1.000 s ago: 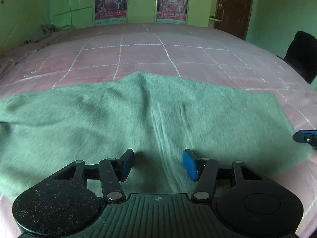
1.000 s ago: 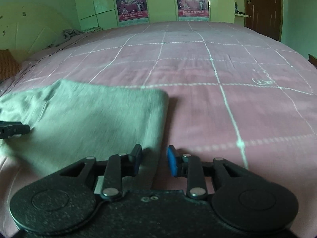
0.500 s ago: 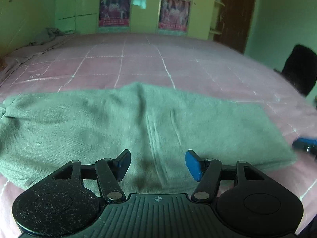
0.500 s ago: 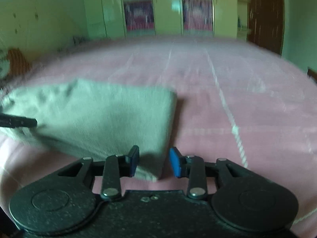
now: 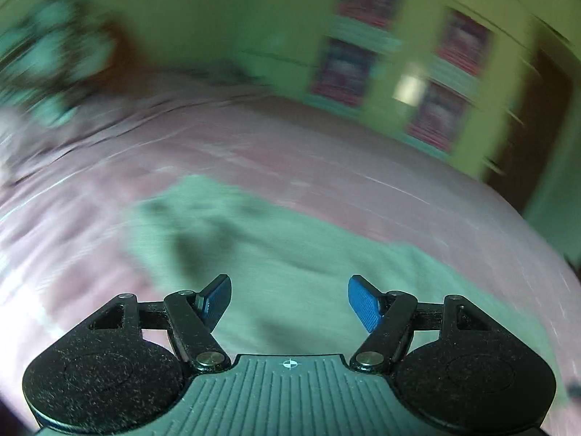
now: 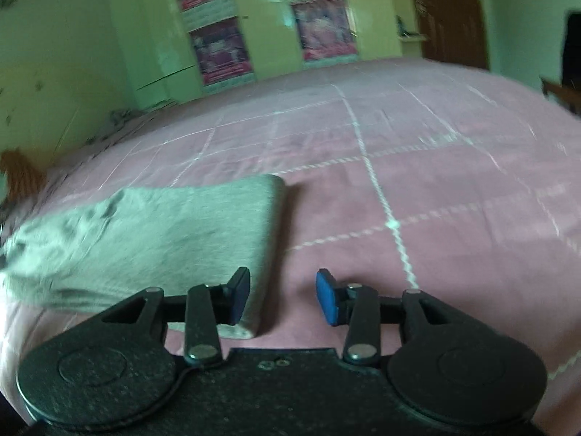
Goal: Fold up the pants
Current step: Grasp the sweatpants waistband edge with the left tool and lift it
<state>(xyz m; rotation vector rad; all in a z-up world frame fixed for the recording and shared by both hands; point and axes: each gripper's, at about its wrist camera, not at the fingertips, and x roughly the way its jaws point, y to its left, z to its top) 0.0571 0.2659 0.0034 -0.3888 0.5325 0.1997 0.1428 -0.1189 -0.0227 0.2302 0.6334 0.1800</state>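
Observation:
The grey-green pants [image 5: 290, 254] lie folded flat on the pink checked bed [image 5: 363, 181]. In the blurred left wrist view my left gripper [image 5: 288, 299] hovers over the middle of the pants, open and empty. In the right wrist view the pants [image 6: 163, 232] lie to the left, with their folded right edge [image 6: 274, 218] running toward me. My right gripper [image 6: 283, 298] is open and empty above that edge; its left finger [image 6: 239, 294] is over the cloth and its right finger [image 6: 326, 299] over bare sheet.
Green wardrobe doors with posters [image 6: 218, 43] stand behind the bed. A dark wooden door [image 6: 450, 11] is at the back right. A crumpled cloth [image 6: 120, 114] lies at the bed's far left edge. Bare pink sheet [image 6: 454, 200] stretches right of the pants.
Both grippers have lifted and tilted; the left view has swung left and blurred. Both grippers' fingers have spread wider. The pants lie still on the bed.

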